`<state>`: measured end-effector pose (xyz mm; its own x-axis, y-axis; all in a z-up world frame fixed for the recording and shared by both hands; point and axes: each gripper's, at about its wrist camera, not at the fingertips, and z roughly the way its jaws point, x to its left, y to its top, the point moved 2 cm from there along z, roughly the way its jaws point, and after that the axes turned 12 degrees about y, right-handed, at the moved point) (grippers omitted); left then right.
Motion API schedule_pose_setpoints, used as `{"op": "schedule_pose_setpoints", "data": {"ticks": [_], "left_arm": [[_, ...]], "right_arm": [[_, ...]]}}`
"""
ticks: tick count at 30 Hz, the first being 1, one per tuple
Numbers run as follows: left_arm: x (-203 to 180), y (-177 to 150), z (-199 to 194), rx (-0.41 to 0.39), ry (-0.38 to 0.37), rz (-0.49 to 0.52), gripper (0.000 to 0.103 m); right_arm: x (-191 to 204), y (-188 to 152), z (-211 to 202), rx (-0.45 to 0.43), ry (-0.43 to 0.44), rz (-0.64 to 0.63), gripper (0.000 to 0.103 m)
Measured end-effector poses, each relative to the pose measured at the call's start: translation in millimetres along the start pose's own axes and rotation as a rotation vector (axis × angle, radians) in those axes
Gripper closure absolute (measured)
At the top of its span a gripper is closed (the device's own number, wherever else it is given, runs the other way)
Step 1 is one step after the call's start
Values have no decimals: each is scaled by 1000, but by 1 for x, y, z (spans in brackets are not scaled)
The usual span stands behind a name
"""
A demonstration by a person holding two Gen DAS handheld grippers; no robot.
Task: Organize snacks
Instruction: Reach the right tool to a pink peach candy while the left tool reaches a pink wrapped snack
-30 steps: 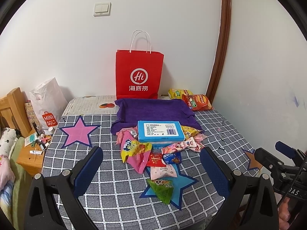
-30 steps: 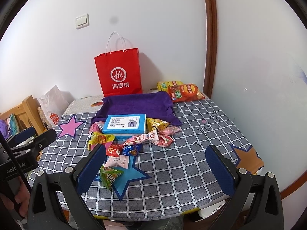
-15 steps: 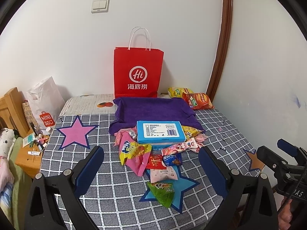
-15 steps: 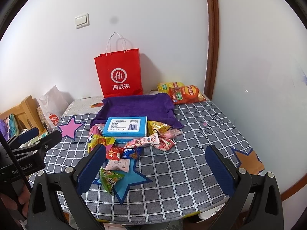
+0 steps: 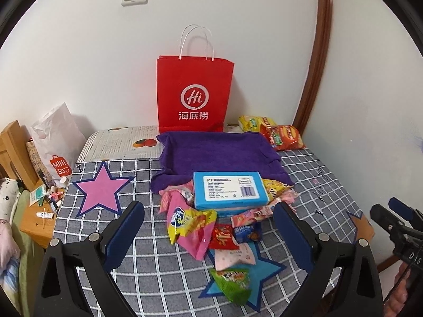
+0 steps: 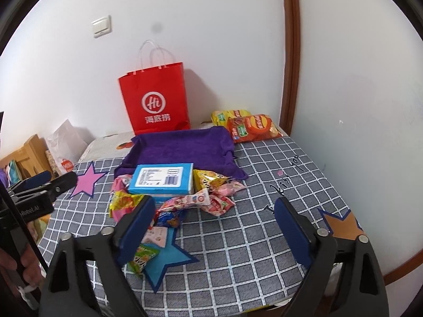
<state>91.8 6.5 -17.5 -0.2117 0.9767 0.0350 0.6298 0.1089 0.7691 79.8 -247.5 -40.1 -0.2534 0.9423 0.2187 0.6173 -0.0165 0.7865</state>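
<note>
A pile of snack packets [image 5: 211, 227] [image 6: 185, 203] lies mid-table on the checked cloth, with a blue box [image 5: 228, 190] [image 6: 162, 178] on top at its far side. A green packet [image 5: 234, 281] [image 6: 142, 259] lies nearest, on a blue star. A purple cloth tray [image 5: 216, 150] [image 6: 182, 148] sits behind the pile. My left gripper [image 5: 208, 235] is open and empty, held above the table's near edge. My right gripper [image 6: 214, 227] is open and empty, to the right of the pile.
A red paper bag [image 5: 194, 92] [image 6: 156, 100] stands against the wall. Chip bags [image 5: 280, 134] [image 6: 251, 126] lie at the back right corner. A pink star [image 5: 100, 187] marks the left of the table. A white Miniso bag [image 5: 56, 145] and a wooden side table [image 5: 39, 224] stand left.
Both grippers have moved slightly forward toward the table, so the snacks appear a little closer. Nothing on the table has moved.
</note>
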Motion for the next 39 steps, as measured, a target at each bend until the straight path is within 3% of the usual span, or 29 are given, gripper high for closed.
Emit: {"op": "schedule_pose_setpoints", "data": {"ticks": [9,14,22,39], "left_arm": [[14,5,69,113,21,-27,6],[29,0,102,167,54,-46,10],[45,-10,143,243,79,-60,10],[42,-2,198,292,32,-57,10]], "right_arm": [[-42,1,57,65,-5,46,13],[-64,-8,105,142,-20,86,24],[-71,-28,157,223,-9,82,24],[-102,-9,249,293,14,169,24]]}}
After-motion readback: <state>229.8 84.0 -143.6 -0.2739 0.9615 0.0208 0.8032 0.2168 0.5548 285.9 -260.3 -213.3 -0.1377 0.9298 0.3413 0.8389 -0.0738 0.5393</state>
